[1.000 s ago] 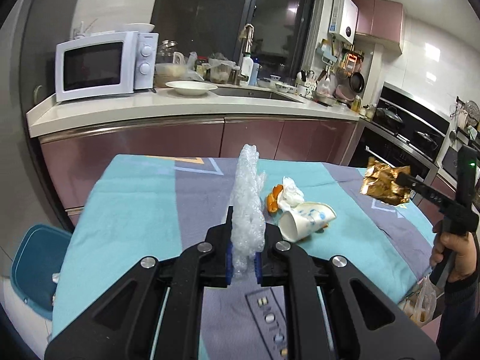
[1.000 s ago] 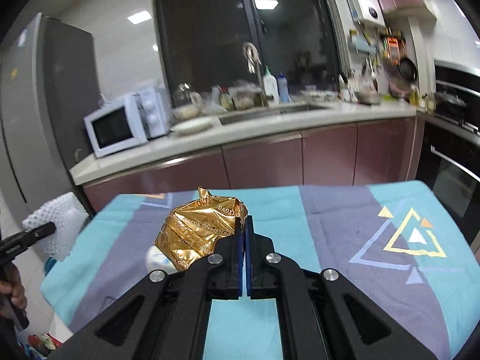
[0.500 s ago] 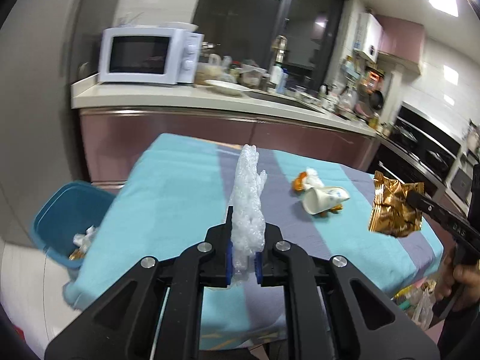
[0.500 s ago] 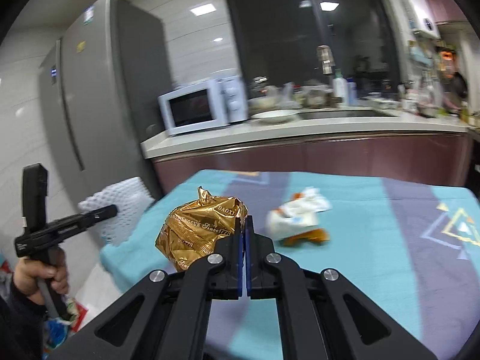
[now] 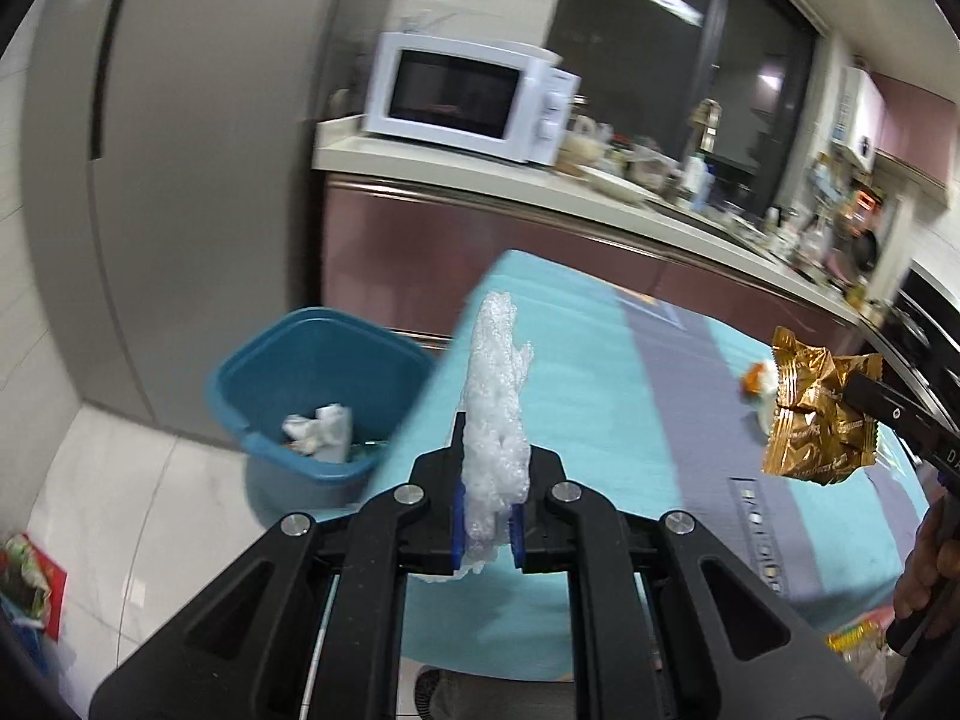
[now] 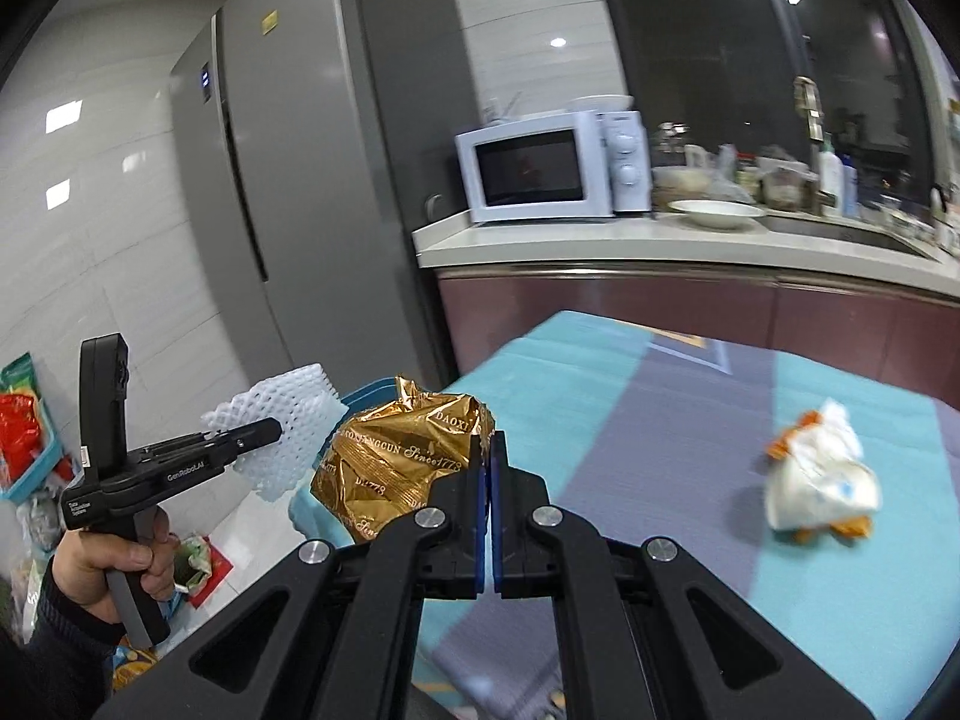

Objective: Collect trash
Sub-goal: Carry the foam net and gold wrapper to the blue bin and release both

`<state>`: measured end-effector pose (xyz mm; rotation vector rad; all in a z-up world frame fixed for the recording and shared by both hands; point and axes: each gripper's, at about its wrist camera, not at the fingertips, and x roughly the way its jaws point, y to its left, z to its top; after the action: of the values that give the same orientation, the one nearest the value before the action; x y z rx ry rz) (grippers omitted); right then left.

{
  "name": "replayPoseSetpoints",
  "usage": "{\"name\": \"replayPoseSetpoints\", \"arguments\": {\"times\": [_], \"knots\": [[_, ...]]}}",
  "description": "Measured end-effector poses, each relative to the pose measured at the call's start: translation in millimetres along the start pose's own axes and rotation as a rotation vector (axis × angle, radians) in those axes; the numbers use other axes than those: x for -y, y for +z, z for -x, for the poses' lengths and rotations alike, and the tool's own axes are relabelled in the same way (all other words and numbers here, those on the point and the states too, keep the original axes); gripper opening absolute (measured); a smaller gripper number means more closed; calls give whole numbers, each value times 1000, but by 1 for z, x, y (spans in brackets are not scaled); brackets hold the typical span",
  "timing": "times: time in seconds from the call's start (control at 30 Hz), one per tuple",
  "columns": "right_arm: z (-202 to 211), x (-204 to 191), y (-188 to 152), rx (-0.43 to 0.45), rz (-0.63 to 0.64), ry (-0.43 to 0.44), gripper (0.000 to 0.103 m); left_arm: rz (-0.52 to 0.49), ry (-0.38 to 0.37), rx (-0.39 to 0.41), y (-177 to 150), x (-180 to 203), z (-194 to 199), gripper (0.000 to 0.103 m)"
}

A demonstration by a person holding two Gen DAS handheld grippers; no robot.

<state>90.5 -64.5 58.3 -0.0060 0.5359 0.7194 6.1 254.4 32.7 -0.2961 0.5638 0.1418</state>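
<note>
Left wrist view: we are pinching white foam netting [image 5: 495, 396] in the left claw [image 5: 487, 516] and a crumpled gold foil wrapper [image 5: 816, 414] in the right claw [image 6: 486, 480], heading for the blue plastic bin [image 5: 318, 360], with a crushed paper cup [image 6: 822, 480] remaining on the counter [image 5: 600, 396].

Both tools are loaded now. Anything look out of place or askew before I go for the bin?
One thing: a paper cup lies tipped on its side on the blue tablecloth, with orange scraps and crumpled tissue around it, not yet collected. The left tool grips the white foam net and the right tool the gold wrapper securely.
</note>
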Motion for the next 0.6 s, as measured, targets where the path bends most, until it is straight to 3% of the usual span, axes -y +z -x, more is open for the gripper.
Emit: {"name": "replayPoseSetpoints", "arguments": {"times": [0.23, 0.6], "knots": [[-45, -32, 23, -14, 66, 60, 0, 36, 71, 11, 8, -48, 5, 11], [-117, -66, 59, -58, 155, 114, 0, 42, 138, 19, 43, -71, -14, 11]]}}
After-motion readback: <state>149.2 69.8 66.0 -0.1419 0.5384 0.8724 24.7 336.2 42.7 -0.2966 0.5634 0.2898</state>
